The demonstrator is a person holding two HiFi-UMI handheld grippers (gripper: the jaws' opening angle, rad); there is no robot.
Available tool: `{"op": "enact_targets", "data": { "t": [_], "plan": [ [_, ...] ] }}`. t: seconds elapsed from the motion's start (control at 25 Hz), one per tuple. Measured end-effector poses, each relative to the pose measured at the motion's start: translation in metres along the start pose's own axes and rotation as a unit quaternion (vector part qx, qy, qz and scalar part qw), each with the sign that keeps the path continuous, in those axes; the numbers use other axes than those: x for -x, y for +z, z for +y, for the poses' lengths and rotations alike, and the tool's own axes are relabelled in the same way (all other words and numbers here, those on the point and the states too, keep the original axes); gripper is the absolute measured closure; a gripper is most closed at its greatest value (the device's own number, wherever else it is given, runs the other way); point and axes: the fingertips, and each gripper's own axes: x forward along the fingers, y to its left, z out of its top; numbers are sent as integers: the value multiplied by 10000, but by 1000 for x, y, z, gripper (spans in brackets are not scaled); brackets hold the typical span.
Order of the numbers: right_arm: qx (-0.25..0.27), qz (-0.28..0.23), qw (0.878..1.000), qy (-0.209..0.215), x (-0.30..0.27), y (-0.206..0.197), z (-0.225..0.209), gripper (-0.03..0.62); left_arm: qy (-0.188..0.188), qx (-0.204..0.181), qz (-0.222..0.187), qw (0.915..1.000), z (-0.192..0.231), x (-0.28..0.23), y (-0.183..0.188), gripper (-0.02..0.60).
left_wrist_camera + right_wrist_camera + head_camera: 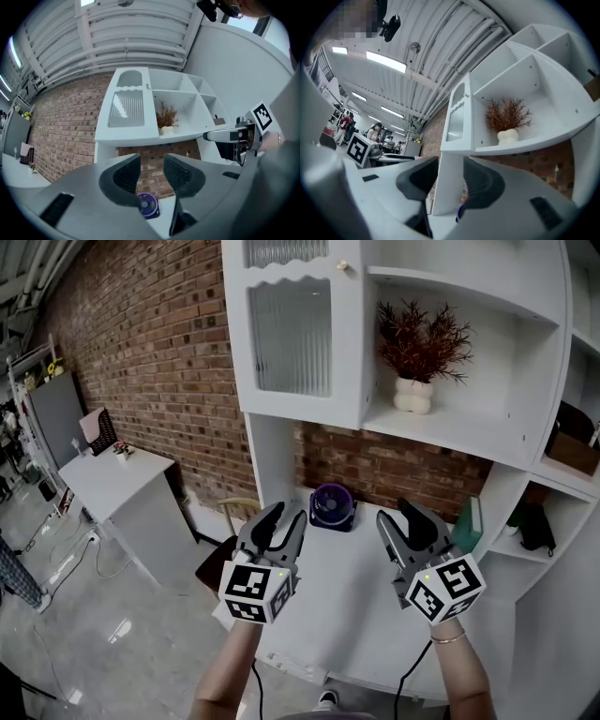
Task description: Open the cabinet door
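white worktop (347, 596) sits closest, under both hands, bare where the claws hover over it. left claw (281, 518) is just above its left part, jaws apart, nothing between them; the left gripper view (152, 169) confirms this, with only brick and the fan showing through the gap. right claw (403, 515) is level with it on the right and near it, not touching. its jaws are also spread and empty. in the right gripper view (451, 180) a white upright of the shelf unit shows through the gap, well beyond the pads.

next back: small purple fan (331, 505) at the rear of the worktop, between the two claws. a green item (467, 521) leans by the right upright. a wooden chair (239, 512) stands at the worktop's left edge.

above and beyond: cabinet door (292, 334), white with a ribbed glass panel, in the upper left of the shelf unit, shut flush. its small knob (342, 265) is at the top right edge. both claws are well below it, no contact. the open shelf right of it holds a dried red plant (422, 338) in a white vase (413, 395).

furthest: brick wall (150, 352) behind, white side table (117, 482) off left.
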Motion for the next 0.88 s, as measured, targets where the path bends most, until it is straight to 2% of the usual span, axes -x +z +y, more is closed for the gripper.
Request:
{"op": "enact_targets", "data": {
  "t": [0.32, 0.88],
  "plan": [
    [227, -474, 9982, 278, -37, 40, -26, 434, 103, -140, -470, 9987, -2, -53, 52, 431],
    [549, -698, 9949, 480, -108, 80, -42, 434, 114, -651, -1373, 9883, 11, -127, 172, 437]
  ]
}}
